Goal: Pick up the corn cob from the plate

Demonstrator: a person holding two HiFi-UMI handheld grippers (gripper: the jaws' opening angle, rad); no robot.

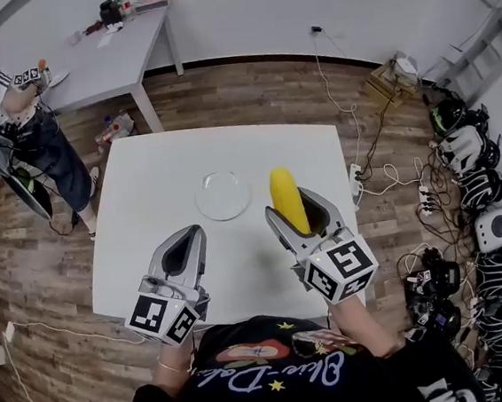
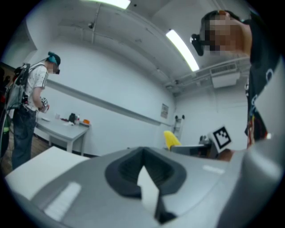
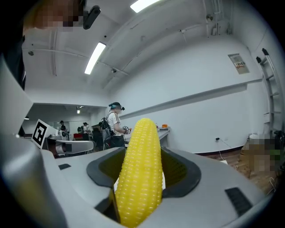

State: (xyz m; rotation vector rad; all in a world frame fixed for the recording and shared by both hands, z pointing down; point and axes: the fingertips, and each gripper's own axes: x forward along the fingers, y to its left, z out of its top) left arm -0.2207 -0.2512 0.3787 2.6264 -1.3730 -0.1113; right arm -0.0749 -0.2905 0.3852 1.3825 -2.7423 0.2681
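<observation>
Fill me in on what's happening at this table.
A person stands at a white table with a gripper in each hand. The right gripper is shut on a yellow corn cob and holds it in the air, off the clear plate, which sits on the table with nothing on it. The left gripper holds nothing, its jaws together, and hangs over the table's near side.

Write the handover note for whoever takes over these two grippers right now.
Right gripper: shut on the corn cob, which is lifted clear of the table.
Left gripper: shut, nothing in it, over the near part of the table.
Plate: empty, mid-table, to the left of the cob.
Done: the cob is off the plate.
Left: nothing of the pick-up itself; hold the grip steady.
</observation>
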